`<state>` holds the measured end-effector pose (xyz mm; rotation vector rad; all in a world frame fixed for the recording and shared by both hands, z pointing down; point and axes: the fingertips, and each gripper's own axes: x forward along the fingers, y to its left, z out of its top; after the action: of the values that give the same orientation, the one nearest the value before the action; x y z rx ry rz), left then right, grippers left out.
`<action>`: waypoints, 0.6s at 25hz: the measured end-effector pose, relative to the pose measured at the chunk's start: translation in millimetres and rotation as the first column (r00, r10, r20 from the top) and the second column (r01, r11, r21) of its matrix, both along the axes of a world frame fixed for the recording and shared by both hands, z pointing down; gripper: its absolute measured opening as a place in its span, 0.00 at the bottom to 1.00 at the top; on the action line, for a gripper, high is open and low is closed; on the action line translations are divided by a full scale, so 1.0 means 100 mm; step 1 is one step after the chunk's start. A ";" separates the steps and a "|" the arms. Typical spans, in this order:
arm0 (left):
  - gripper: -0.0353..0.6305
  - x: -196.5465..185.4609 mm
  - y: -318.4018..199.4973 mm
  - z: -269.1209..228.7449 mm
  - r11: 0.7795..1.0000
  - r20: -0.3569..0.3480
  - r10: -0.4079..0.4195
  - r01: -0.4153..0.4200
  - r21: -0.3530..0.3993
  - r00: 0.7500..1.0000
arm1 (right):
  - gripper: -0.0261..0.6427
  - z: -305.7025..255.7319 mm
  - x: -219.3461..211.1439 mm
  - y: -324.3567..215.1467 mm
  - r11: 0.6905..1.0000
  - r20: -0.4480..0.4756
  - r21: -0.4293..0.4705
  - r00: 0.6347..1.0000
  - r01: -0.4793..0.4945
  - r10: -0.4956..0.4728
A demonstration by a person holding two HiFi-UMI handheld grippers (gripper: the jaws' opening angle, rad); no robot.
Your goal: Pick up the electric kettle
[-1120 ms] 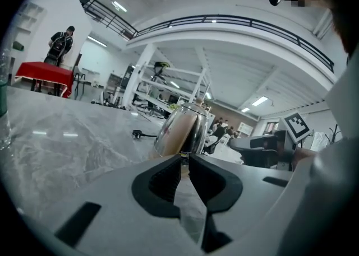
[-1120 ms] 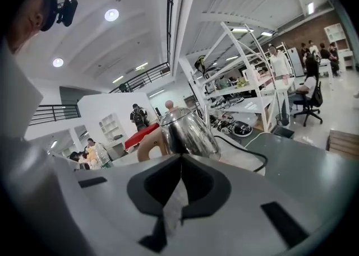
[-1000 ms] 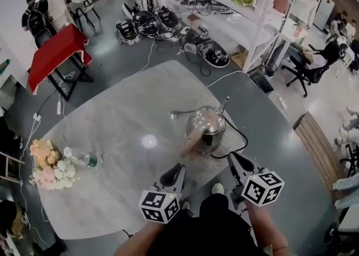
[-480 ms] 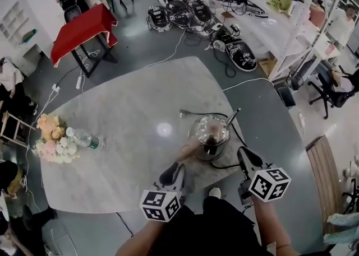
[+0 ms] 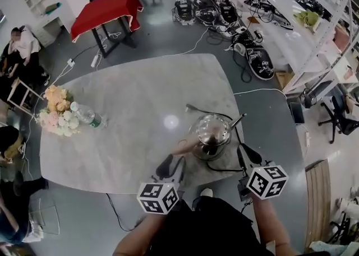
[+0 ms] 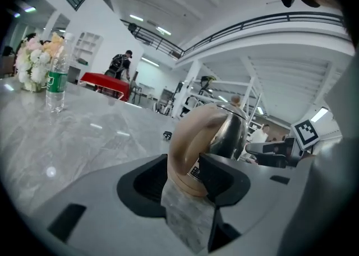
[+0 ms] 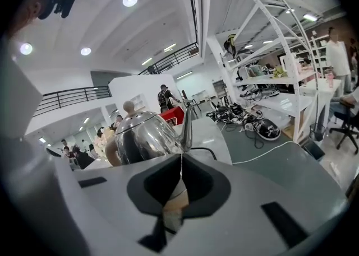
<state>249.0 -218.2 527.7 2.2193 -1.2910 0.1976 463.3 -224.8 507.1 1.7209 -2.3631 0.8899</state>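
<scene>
A shiny steel electric kettle with a tan handle stands on the grey marble table near its front edge. My left gripper is at the handle. In the left gripper view its jaws are opening around the tan handle, which stands between the fingers of the left gripper with a gap on the left side. The right gripper hovers just right of the kettle with its jaws shut and empty. From the right gripper, the kettle and its spout lie just ahead.
A black cable loops from the kettle along the table's front. A bouquet and a water bottle lie at the table's left end. On the floor beyond are a red-covered table, gear and white shelving.
The left gripper has closed in on the kettle's handle and its jaws have spread apart. The right gripper has come nearer to the kettle's right side. My head has swung round.
</scene>
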 end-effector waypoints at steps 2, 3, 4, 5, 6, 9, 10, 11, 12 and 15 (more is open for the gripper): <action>0.30 0.00 -0.03 -0.02 0.999 -0.003 -0.045 0.045 0.012 0.999 | 0.05 0.03 0.03 -0.03 1.000 -0.011 0.000 1.000 0.013 -0.013; 0.31 0.00 -0.04 -0.03 0.998 0.000 -0.062 0.062 0.018 0.998 | 0.05 0.04 0.05 -0.05 1.000 -0.013 0.001 1.000 0.018 -0.018; 0.32 0.00 -0.06 -0.03 0.997 0.004 -0.076 0.076 0.022 0.997 | 0.05 0.06 0.06 -0.06 1.000 -0.016 0.003 1.000 0.025 -0.025; 0.33 -0.01 -0.07 -0.02 0.996 0.009 -0.089 0.089 0.023 0.996 | 0.05 0.07 0.06 -0.07 0.999 -0.020 0.003 0.999 0.033 -0.033; 0.33 -0.01 -0.09 -0.02 0.995 0.012 -0.100 0.099 0.022 0.995 | 0.05 0.07 0.07 -0.09 0.999 -0.024 0.003 0.999 0.043 -0.043; 0.33 0.01 -0.14 -0.01 0.991 0.004 -0.130 0.130 0.021 0.992 | 0.05 0.07 0.08 -0.15 0.998 -0.036 0.006 0.997 0.065 -0.064; 0.33 0.01 -0.16 -0.01 0.989 -0.004 -0.145 0.145 0.026 0.989 | 0.05 0.07 0.10 -0.17 0.998 -0.037 0.011 0.997 0.067 -0.067; 0.33 0.00 -0.18 -0.01 0.986 -0.011 -0.162 0.162 0.033 0.987 | 0.05 0.07 0.11 -0.19 0.997 -0.038 0.018 0.997 0.068 -0.068; 0.33 -0.01 -0.20 -0.01 0.983 -0.017 -0.178 0.178 0.043 0.984 | 0.05 0.07 0.12 -0.22 0.997 -0.038 0.025 0.997 0.069 -0.068; 0.33 0.00 -0.28 -0.01 0.975 -0.019 -0.211 0.212 0.073 0.977 | 0.05 0.09 0.12 -0.29 0.996 -0.040 0.036 0.996 0.077 -0.076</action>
<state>248.8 -245.8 527.0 2.1208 -1.5394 0.0566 475.7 -253.7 515.9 1.6330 -2.4178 0.7987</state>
